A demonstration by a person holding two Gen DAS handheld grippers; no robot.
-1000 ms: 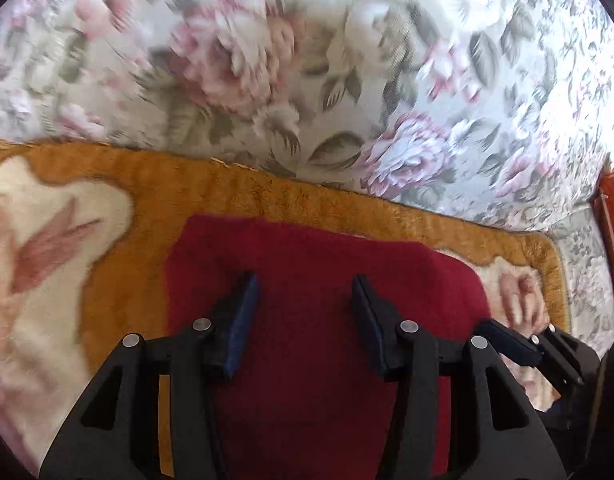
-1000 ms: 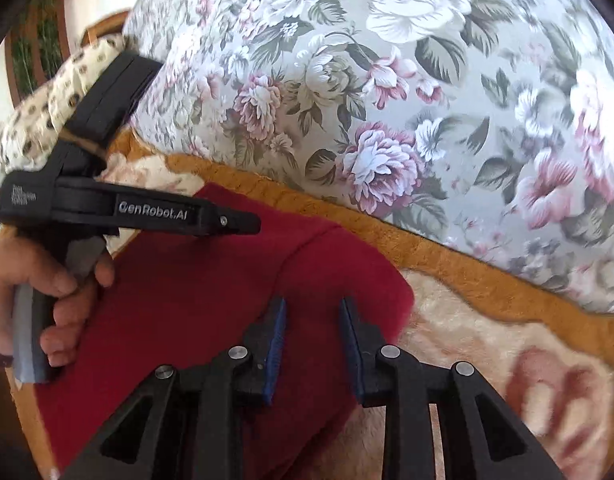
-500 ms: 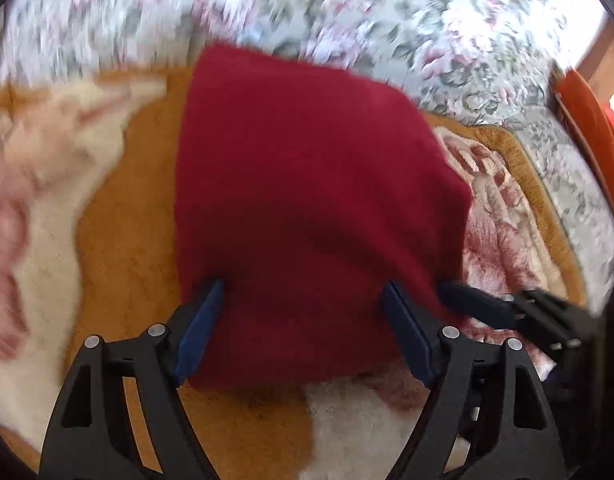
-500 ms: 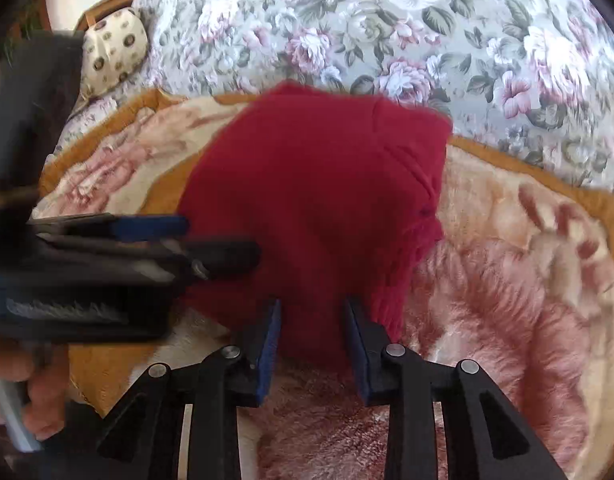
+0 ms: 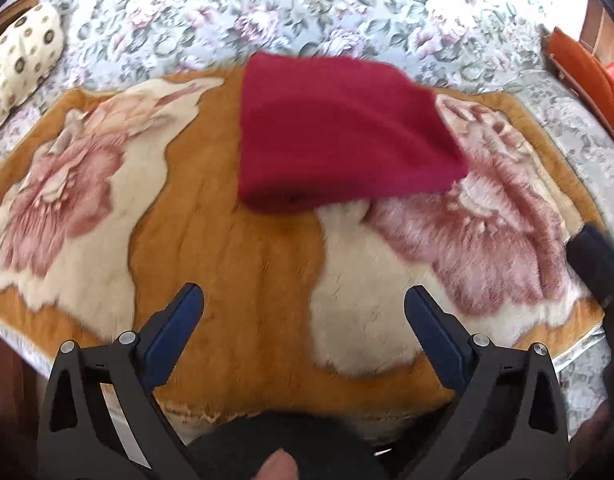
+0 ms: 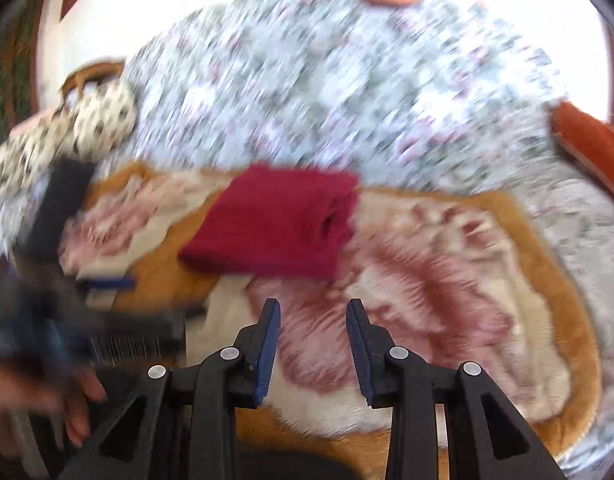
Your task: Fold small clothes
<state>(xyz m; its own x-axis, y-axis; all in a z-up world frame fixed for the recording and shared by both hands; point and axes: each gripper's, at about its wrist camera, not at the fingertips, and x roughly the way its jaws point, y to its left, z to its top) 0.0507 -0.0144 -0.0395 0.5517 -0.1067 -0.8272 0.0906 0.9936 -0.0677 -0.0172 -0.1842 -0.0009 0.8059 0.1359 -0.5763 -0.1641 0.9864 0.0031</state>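
A bed covered in a floral quilt [image 5: 347, 8] fills the background, and over its near part lies a plush orange blanket [image 5: 247, 264] patterned with big pink and cream flowers. The folded red garment [image 5: 335, 136] sits on this blanket toward its far edge, close to where the quilt begins; it lies flat in a compact, roughly rectangular bundle, with layered edges showing on its right side in my right view [image 6: 275, 220]. Neither of my claws touches it.

My left gripper [image 5: 305, 312] hangs over bare blanket, well short of the garment, its blue-padded jaws spreading wide with nothing between them. My right gripper [image 6: 311, 320] is likewise back from the garment, over a pink flower of the blanket; its jaws are parting, a modest gap between them, and empty.

In the right view my left hand [image 6: 47, 412] is a blur at the lower left, wrapped around its tool. A spotted cream pillow [image 5: 19, 56] rests on the quilt at far left, and something orange-red [image 5: 587, 76] stands at the right edge of the bed.
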